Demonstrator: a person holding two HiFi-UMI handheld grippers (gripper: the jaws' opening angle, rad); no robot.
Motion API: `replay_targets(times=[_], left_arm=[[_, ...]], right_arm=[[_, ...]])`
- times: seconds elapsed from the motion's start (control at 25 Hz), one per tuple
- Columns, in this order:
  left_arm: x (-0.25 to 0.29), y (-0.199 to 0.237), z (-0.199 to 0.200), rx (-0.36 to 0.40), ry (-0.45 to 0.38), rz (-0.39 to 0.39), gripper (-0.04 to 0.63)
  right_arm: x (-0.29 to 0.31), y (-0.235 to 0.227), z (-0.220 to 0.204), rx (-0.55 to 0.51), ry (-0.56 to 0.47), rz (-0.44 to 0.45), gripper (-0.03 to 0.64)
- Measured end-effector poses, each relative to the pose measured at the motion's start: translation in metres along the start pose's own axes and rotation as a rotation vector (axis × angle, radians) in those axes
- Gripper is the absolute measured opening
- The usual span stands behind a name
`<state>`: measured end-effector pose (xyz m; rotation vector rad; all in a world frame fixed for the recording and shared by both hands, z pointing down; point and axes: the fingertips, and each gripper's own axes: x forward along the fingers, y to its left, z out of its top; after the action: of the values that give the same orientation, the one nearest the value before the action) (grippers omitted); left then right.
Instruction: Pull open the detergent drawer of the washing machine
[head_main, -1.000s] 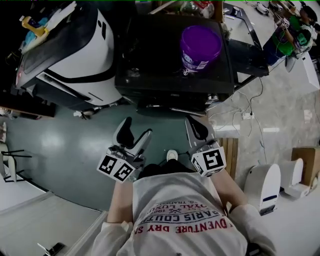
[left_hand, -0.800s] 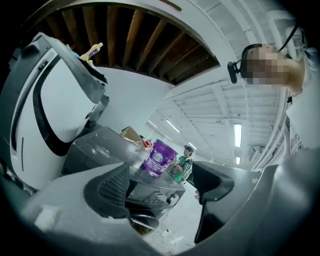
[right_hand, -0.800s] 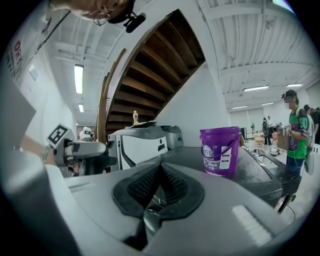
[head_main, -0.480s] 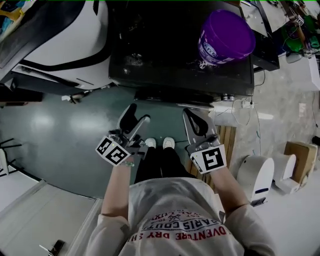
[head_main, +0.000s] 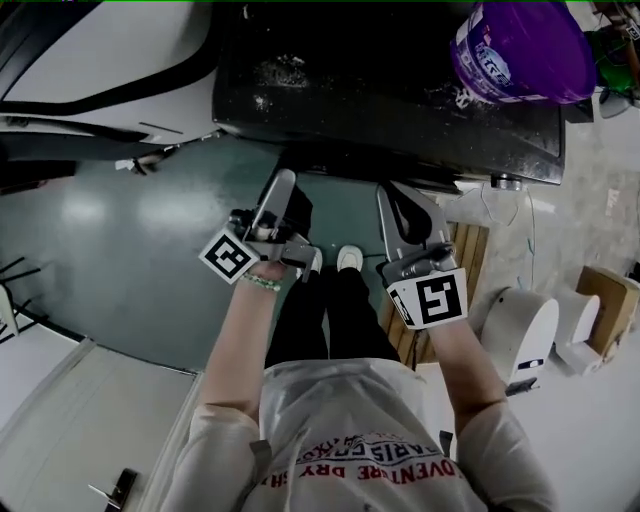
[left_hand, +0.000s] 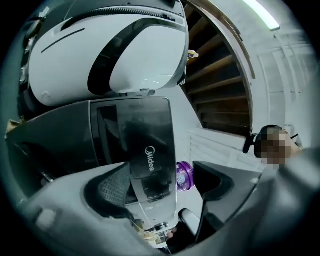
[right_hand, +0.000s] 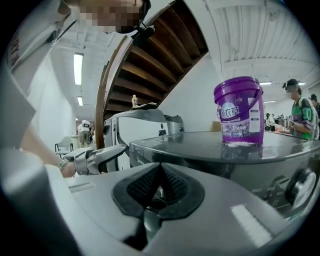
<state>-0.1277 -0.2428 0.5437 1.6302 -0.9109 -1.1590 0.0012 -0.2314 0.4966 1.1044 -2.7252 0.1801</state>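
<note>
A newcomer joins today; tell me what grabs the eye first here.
The purple bucket stands out most, on the right rear corner of the dark Midea washing machine. In front of the machine, the left hand-held gripper is open and the right hand-held gripper is shut, and both are empty.

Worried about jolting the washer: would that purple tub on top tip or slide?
Probably won't tip: the purple tub stands upright on the flat top of the washing machine. It might slide, since that top looks glossy. Weight unclear: the contents are hidden.
</note>
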Motion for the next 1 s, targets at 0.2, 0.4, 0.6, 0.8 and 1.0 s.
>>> replay_targets(times=[0.2, 0.4, 0.6, 0.8, 1.0], left_arm=[[0.012, 0.024, 0.008, -0.001, -0.01, -0.014, 0.393], [0.026, 0.027, 0.013, 0.026, 0.014, -0.047, 0.391], [0.03, 0.027, 0.019, -0.047, -0.051, -0.109, 0.344], [0.03, 0.026, 0.023, -0.066, -0.106, -0.132, 0.339], [0.029, 0.027, 0.022, -0.077, -0.098, -0.126, 0.331]], right_arm=[[0.015, 0.004, -0.019, 0.01, 0.015, -0.006, 0.0], [0.021, 0.017, -0.04, -0.007, 0.048, 0.015, 0.0], [0.024, 0.019, -0.049, 0.007, 0.064, 0.008, 0.001], [0.024, 0.02, -0.057, -0.012, 0.082, 0.01, 0.002], [0.022, 0.015, -0.057, 0.007, 0.071, -0.027, 0.002]])
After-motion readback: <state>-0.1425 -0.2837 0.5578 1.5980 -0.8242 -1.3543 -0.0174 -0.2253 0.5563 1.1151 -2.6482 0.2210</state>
